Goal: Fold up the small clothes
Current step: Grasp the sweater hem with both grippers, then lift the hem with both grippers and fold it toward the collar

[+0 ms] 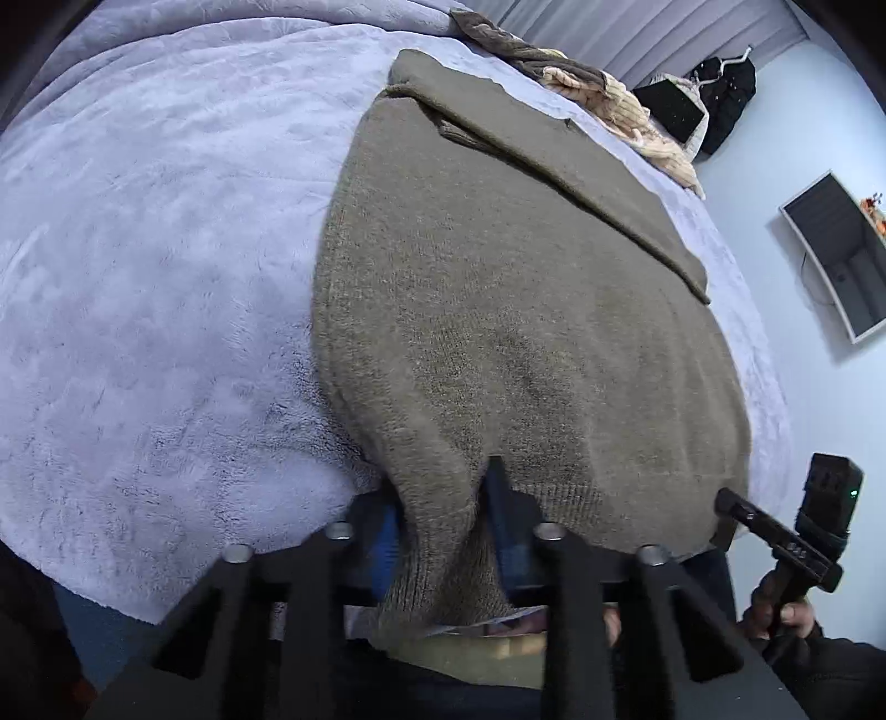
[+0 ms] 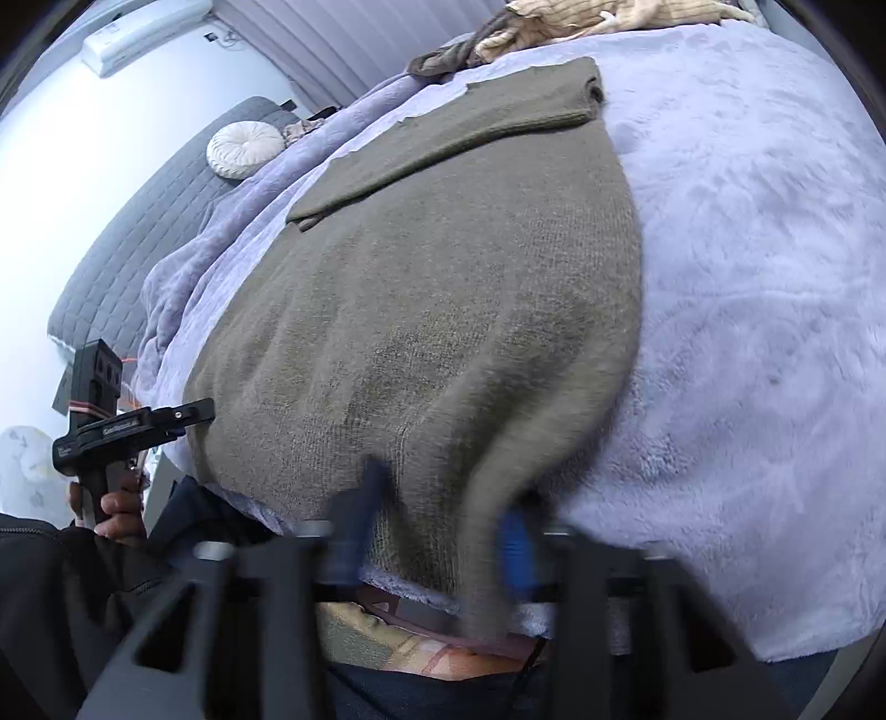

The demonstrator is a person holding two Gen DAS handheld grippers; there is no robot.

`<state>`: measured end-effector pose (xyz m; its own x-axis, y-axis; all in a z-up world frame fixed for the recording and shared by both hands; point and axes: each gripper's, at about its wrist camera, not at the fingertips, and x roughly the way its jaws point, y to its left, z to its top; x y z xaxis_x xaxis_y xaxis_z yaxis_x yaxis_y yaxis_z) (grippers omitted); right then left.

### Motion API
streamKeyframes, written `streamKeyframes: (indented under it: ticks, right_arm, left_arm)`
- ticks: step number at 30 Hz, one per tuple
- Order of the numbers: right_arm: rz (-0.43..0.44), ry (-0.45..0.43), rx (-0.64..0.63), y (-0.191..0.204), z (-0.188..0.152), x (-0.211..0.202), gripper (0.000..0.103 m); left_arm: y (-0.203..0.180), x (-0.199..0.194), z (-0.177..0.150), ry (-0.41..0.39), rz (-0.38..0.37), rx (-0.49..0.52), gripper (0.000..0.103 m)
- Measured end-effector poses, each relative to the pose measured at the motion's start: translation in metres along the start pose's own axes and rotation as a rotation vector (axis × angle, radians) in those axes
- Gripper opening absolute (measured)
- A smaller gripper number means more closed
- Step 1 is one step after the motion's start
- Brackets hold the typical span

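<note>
An olive-brown knit sweater (image 1: 498, 332) lies flat on the lavender fleece blanket (image 1: 155, 266) covering the bed; its sleeves are already folded across the far end, so the side folds look done; the lengthwise fold of the body appears to be what is left. The left gripper (image 1: 443, 531) is clamped on the near hem at the left corner, cloth bunched between its jaws; the right gripper (image 2: 437, 531) is pinched on the near hem at the right corner likewise. A heap of other clothes (image 2: 581, 22) waits at the far edge, apparently unfolded.
</note>
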<state>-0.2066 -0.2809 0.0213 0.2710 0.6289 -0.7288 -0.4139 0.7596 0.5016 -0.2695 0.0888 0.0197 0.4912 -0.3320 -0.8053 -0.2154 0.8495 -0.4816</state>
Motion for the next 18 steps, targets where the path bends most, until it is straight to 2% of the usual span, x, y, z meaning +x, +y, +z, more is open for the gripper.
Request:
streamKeyframes:
  ticks: [2,9,14,18]
  right_arm:
    - [0.027,-0.002,0.004,-0.001,0.002,-0.003,0.015]
    - [0.112,-0.09,0.014,0.005,0.023,-0.03,0.014]
    - [0.123,-0.155,0.005,0.01,0.051,-0.044,0.012]
    - [0.107,-0.185,0.023,0.008,0.071,-0.046,0.01]
  left_arm:
    - [-0.001,-0.007,0.0,-0.002,-0.004,-0.006,0.012]
    - [-0.03,-0.036,0.022,-0.135,0.015,0.097,0.011]
    - [-0.034,-0.046,0.049,-0.182,-0.004,0.113,0.011]
    - [-0.036,-0.042,0.066,-0.193,-0.012,0.089,0.011]
